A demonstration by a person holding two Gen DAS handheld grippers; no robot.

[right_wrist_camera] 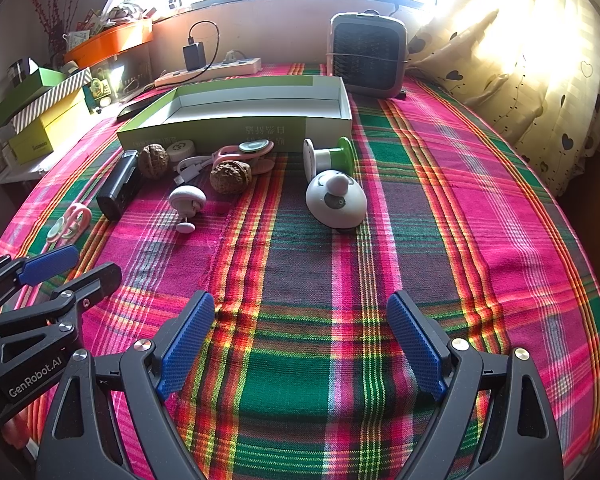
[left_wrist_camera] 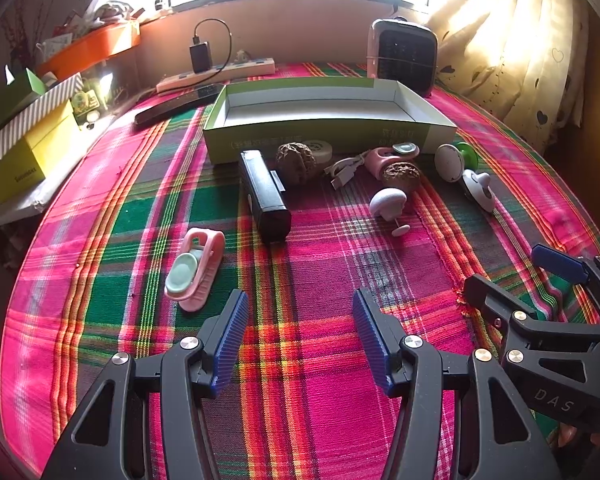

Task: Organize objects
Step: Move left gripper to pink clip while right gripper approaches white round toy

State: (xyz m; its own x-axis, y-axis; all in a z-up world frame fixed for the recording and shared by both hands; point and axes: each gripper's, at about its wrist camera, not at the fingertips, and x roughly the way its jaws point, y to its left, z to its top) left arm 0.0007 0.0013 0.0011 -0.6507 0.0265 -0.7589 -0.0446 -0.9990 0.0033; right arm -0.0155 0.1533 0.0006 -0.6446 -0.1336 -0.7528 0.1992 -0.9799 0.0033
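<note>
Grippers hovered side by side over plaid cloth [right_wrist_camera: 480, 208], both angled down. L gripper [left_wrist_camera: 300, 336]: jaws spread wide, nothing btwn pads, bare cloth below. R gripper [right_wrist_camera: 300, 340]: same, jaws apart, empty. Pink clip w/ mint disc [left_wrist_camera: 195, 270] lay just ahead-left of L gripper, apart from the rest. Farther out: black rectangular case [left_wrist_camera: 265, 196], two walnuts [left_wrist_camera: 295, 162], white USB cable [left_wrist_camera: 342, 170], white dome gadget [right_wrist_camera: 336, 202], green-white spool [right_wrist_camera: 330, 158], all clustered on cloth in front of open green-white box [left_wrist_camera: 324, 136]. Box interior looked empty.
</note>
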